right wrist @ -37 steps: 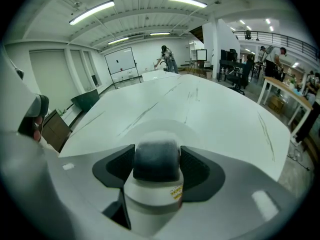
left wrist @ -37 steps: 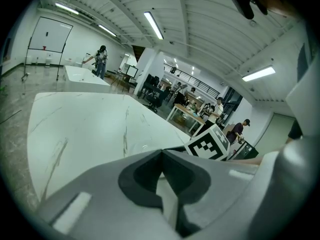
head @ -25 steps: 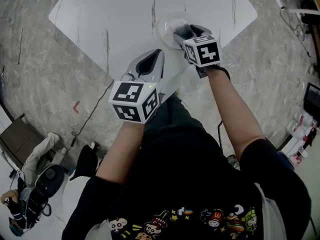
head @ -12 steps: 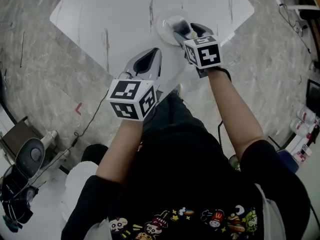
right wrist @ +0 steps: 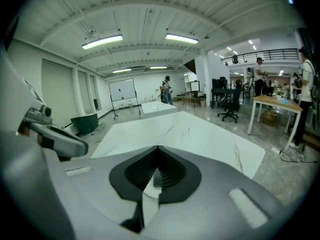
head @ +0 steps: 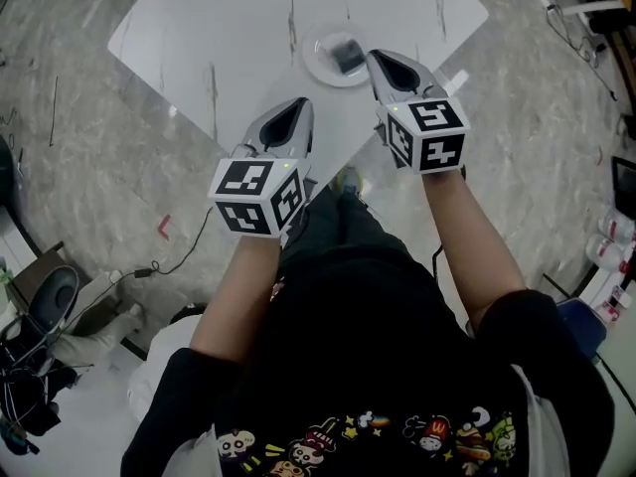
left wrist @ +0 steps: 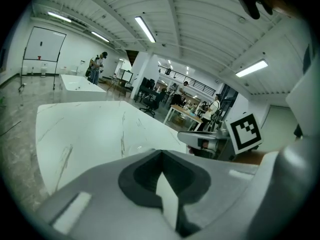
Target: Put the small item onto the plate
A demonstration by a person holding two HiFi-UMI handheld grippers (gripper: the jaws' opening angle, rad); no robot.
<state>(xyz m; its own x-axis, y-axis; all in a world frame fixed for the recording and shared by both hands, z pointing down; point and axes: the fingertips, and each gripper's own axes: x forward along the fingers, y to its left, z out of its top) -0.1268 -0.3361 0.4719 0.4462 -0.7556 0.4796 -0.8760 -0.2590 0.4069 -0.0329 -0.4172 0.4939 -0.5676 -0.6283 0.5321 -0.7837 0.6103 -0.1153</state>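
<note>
A small white plate (head: 320, 66) sits on the white marble table (head: 219, 28) near its front corner. The small dark item (head: 347, 56) lies on the plate. My right gripper (head: 377, 58) is just right of the plate, clear of the item, with its jaws shut and nothing between them. My left gripper (head: 294, 105) hovers over the table's front edge, left of and nearer than the plate, also shut and empty. In the left gripper view the jaws (left wrist: 161, 152) meet at the tip, and the right gripper's marker cube (left wrist: 245, 131) shows beside them. The right gripper view (right wrist: 157, 148) shows the same shut jaws.
The table's front corner points toward the person. A black cable (head: 184, 246) runs over the grey floor at the left, with a chair and gear (head: 40, 316) at the lower left. Bottles (head: 606, 251) stand at the right edge. People stand far off in the hall.
The right gripper was over the plate with the item at its tip. It has let go and drawn back to the right, leaving the item on the plate. The left gripper barely moved.
</note>
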